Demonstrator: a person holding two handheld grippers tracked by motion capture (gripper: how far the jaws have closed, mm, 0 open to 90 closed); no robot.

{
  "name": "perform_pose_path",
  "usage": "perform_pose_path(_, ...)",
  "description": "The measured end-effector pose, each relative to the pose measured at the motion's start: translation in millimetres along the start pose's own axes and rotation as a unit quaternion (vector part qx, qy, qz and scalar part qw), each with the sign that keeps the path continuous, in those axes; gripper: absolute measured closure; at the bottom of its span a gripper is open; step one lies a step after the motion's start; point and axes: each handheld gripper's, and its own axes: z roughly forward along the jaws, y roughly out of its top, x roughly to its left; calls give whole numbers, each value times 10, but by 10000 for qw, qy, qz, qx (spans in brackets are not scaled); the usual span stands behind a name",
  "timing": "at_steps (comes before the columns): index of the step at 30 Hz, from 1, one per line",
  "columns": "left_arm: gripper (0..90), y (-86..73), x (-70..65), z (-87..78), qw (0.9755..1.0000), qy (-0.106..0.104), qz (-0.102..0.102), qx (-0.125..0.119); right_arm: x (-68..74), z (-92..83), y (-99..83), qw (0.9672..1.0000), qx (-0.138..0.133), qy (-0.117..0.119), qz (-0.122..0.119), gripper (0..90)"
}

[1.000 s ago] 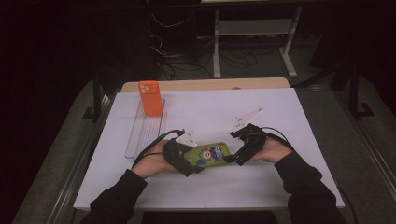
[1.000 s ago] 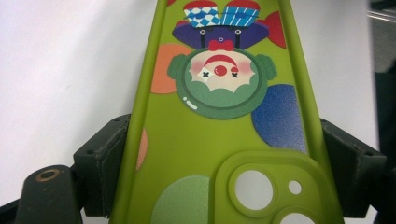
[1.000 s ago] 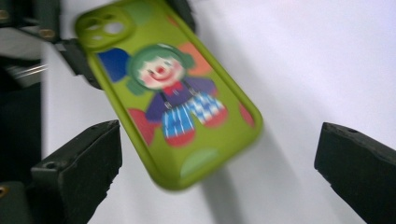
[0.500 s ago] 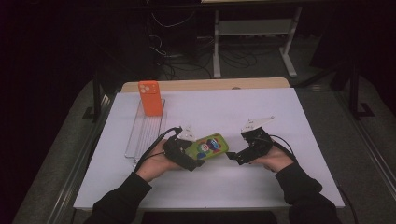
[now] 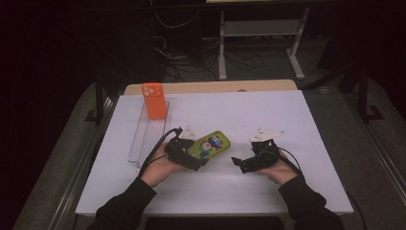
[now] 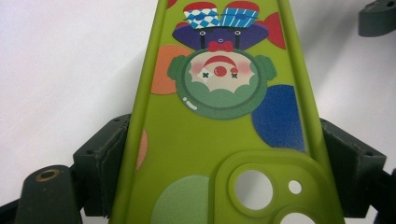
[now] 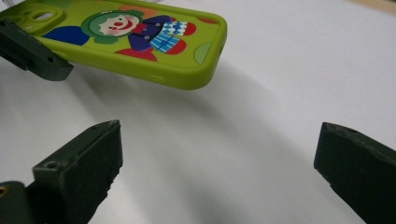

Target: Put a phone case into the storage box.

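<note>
the left gripper [image 5: 191,160] is clamped on the camera end of a green phone case [image 5: 209,144], one jaw against each long edge, as the left gripper view shows, with the clown print running away from the jaws toward the free end. in the right gripper view that free end hangs clear above the white table [image 5: 287,115], with a shadow under it, so the case is carried by that one grip alone. the right gripper [image 5: 245,164] stands wide and empty, near the case's free end but apart from it, jaws pointing toward it. the main risk, as i judge it, is the soft-looking case bowing or twisting between the jaws, since the hold is at one end and across the rims only; a quick swing could let it pivot or slip out and drop to the table. if the right gripper moves in again, a misjudged approach could knock the free end and lever the case out of the left hold. farther off, an orange phone case [image 5: 153,100] stands upright at the far end of a clear rack [image 5: 143,143], left of the left hand; a careless sweep that way could tip it.
</note>
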Motion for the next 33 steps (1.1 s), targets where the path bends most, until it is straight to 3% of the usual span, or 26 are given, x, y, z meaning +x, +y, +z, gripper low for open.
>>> perform_pose_path(5, 152, 0, -1, 1, 10000, -5, 23, 5, 53, 15, -2, 9996, -35, -191, -226, 1)
perform_pose_path(7, 152, 2, -8, 0, 10000, -16, -8, -25, 63, 22, -8, 9984, 22, -298, -477, 1)
perform_pose_path(8, 152, 2, -9, -1, 10000, -15, -11, -32, 62, 33, -11, 9971, 36, -401, -654, 1)
perform_pose_path(11, 153, 3, -9, -3, 10000, -19, -11, -39, 113, 45, -16, 9950, 71, -556, -830, 1)
perform_pose_path(16, 152, 3, -13, 2, 10000, -33, 18, -48, 190, 45, -17, 9884, 30, -826, -1271, 2)
perform_pose_path(25, 153, 4, 0, -9, 10000, -60, 51, -35, 300, 67, -36, 9644, 24, -1408, -2240, 1)
perform_pose_path(27, 153, 4, 3, -10, 10000, -59, 67, -31, 309, 75, -44, 9548, 77, -1531, -2546, 1)
perform_pose_path(29, 153, 5, 1, -10, 10000, -64, 58, -41, 337, 88, -56, 9488, 107, -1639, -2699, 1)
perform_pose_path(31, 153, 5, 2, -10, 9999, -63, 71, -34, 353, 96, -64, 9405, 116, -1726, -2926, 2)
perform_pose_path(33, 153, 4, 2, -11, 10000, -62, 67, -35, 380, 109, -77, 9356, 108, -1785, -3043, 1)
